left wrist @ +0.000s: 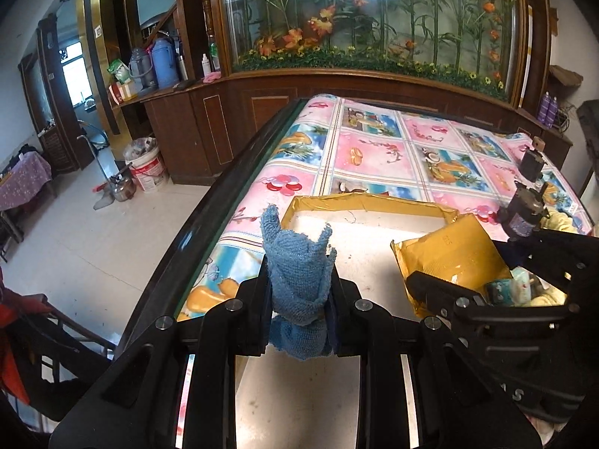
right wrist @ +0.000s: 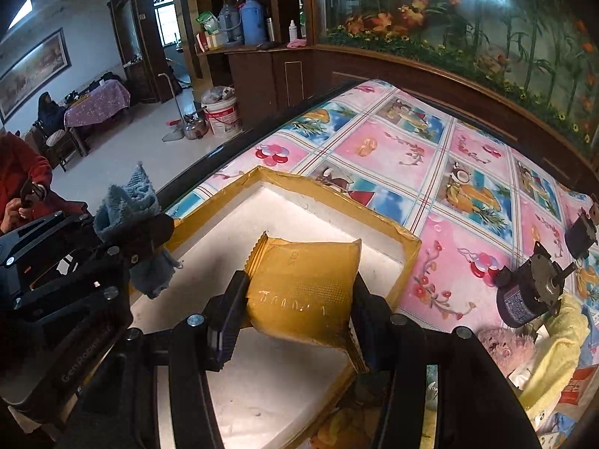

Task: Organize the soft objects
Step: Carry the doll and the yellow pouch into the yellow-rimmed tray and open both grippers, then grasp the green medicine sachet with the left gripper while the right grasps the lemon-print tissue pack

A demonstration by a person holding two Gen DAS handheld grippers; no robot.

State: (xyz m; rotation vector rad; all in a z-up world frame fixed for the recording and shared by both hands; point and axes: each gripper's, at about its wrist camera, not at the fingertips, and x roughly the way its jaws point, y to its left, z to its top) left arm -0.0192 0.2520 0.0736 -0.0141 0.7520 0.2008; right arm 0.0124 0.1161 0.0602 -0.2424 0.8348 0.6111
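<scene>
My left gripper [left wrist: 299, 295] is shut on a bunched blue knitted cloth [left wrist: 297, 262] and holds it above the white tray [left wrist: 374, 247] with the gold taped rim. The cloth [right wrist: 129, 202] and the left gripper [right wrist: 149, 243] also show at the left of the right wrist view. My right gripper [right wrist: 299, 310] is shut on a puffy gold packet [right wrist: 303, 288] and holds it over the same tray [right wrist: 408, 247]. In the left wrist view the packet [left wrist: 449, 250] and the right gripper [left wrist: 486, 292] are at the right.
The table has a pink and blue patterned cover [left wrist: 374, 149]. Two small motors [right wrist: 531, 292] stand on it at the right, with a yellow cloth [right wrist: 558, 340] and other soft items beside them. A dark wooden cabinet [left wrist: 262, 112] stands behind the table. The table's left edge [left wrist: 209, 217] drops to the floor.
</scene>
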